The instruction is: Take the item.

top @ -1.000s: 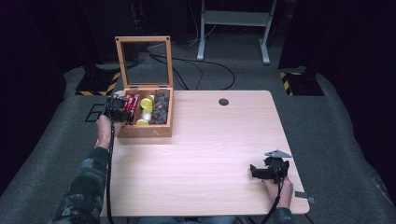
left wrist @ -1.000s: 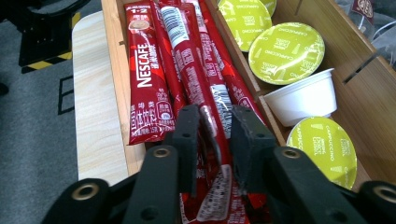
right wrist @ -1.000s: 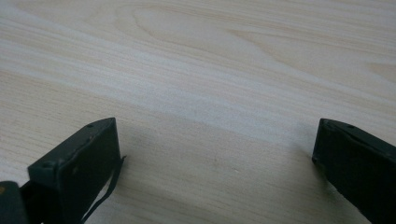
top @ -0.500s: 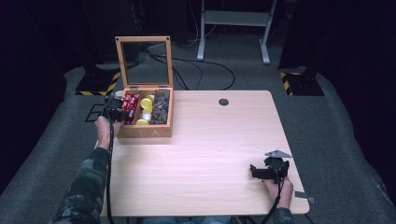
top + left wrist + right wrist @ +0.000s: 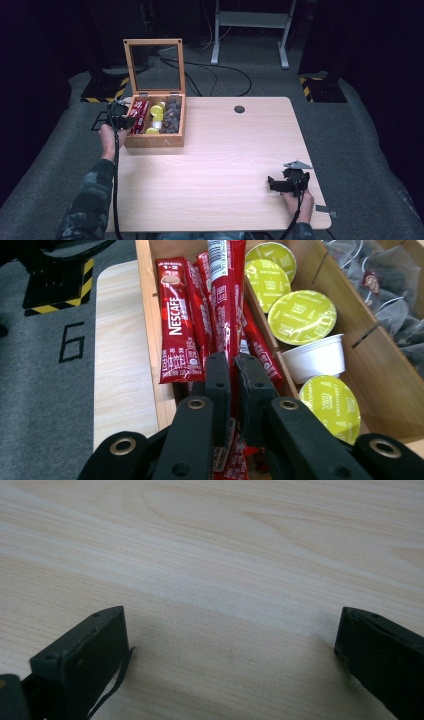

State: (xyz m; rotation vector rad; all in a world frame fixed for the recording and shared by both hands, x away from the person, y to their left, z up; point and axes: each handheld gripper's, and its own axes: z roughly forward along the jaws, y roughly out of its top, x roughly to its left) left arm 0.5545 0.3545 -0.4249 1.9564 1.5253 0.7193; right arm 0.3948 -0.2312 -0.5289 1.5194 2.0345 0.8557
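An open wooden box (image 5: 154, 141) marked TEA stands at the table's left rear. Its left compartment holds several red Nescafe coffee sticks (image 5: 179, 325). My left gripper (image 5: 131, 121) reaches into that compartment from the left. In the left gripper view its jaws (image 5: 233, 371) are shut on one red stick (image 5: 223, 295), which runs up and away from the fingertips. My right gripper (image 5: 272, 184) rests low over the table's front right. Its jaws (image 5: 232, 640) stand wide open over bare wood with nothing between them.
The box's glass lid (image 5: 153, 65) stands upright at the back. Yellow-green capsules (image 5: 301, 317) and a white cup (image 5: 316, 357) fill the middle compartment, and dark tea bags (image 5: 385, 285) fill the right one. A round cable hole (image 5: 239, 109) sits near the table's far edge.
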